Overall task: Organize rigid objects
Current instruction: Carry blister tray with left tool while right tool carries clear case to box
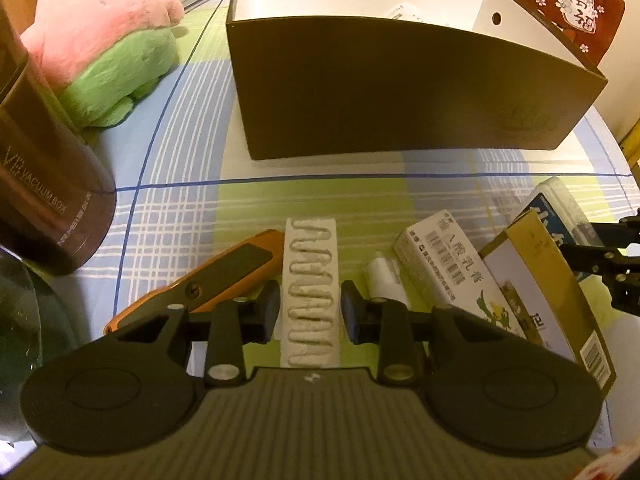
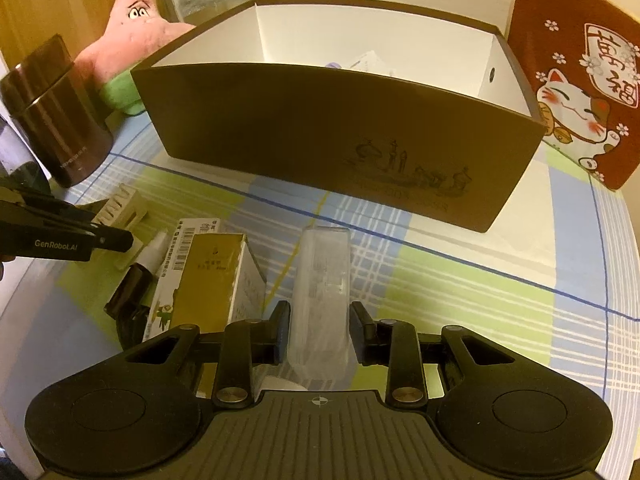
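**Ana:** Left wrist view first: what sits between the fingers of the left tool (image 1: 309,309)?

**Ben:** A white ridged strip (image 1: 310,292), long and narrow, with a snaking row of raised loops down its face. It lies flat on the checked cloth (image 1: 180,208) of the counter. Both pads sit against its long edges, so the tool is clamped on it.

**Ana:** What lies beside it?

**Ben:** An orange utility knife (image 1: 208,276) just to its left. To the right lie a small white bottle (image 1: 384,276), a white carton with barcodes (image 1: 444,264) and a gold-edged box (image 1: 540,280).

**Ana:** And the right wrist view?

**Ben:** The right tool (image 2: 319,330) is closed on a clear plastic case (image 2: 322,280), a tall translucent block with rounded corners. Its contents are too hazy to tell. It points toward the dark open box (image 2: 320,136), whose inside walls are white, with a faint skyline drawing on its front.

**Ana:** Anything further back?

**Ben:** A pink and green plush star (image 2: 132,32) and a dark brown canister (image 2: 60,112) to the left of the box, and a red lucky-cat cloth (image 2: 576,76) to its right.
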The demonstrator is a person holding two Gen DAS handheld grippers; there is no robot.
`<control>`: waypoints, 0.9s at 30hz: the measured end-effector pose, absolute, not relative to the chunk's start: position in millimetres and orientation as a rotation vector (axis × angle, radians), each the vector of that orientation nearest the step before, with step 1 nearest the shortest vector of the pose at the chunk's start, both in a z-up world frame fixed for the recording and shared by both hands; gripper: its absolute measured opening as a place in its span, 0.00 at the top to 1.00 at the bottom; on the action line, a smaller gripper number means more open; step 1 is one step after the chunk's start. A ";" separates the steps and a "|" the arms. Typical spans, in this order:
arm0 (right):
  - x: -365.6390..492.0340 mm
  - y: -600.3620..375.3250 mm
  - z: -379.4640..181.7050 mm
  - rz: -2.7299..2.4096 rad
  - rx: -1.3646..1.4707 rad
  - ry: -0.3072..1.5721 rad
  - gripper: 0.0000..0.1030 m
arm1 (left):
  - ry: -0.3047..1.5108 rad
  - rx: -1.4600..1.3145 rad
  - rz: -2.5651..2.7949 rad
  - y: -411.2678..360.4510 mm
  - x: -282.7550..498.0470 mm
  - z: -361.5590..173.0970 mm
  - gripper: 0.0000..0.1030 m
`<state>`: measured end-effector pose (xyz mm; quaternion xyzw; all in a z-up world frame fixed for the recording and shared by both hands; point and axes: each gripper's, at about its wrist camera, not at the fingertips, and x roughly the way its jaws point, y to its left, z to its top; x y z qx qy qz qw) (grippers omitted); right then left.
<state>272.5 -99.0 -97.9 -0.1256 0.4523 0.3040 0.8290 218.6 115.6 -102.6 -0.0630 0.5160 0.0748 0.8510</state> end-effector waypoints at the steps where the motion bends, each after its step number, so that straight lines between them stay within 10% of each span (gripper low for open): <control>1: 273.4 -97.9 -98.0 0.644 -0.269 0.959 0.72 | 1.086 -0.125 0.157 114.6 220.0 -103.1 0.73; 27: 273.5 -106.7 -68.6 0.644 -0.233 0.885 0.74 | 1.010 -0.128 0.173 110.4 211.1 -63.2 0.77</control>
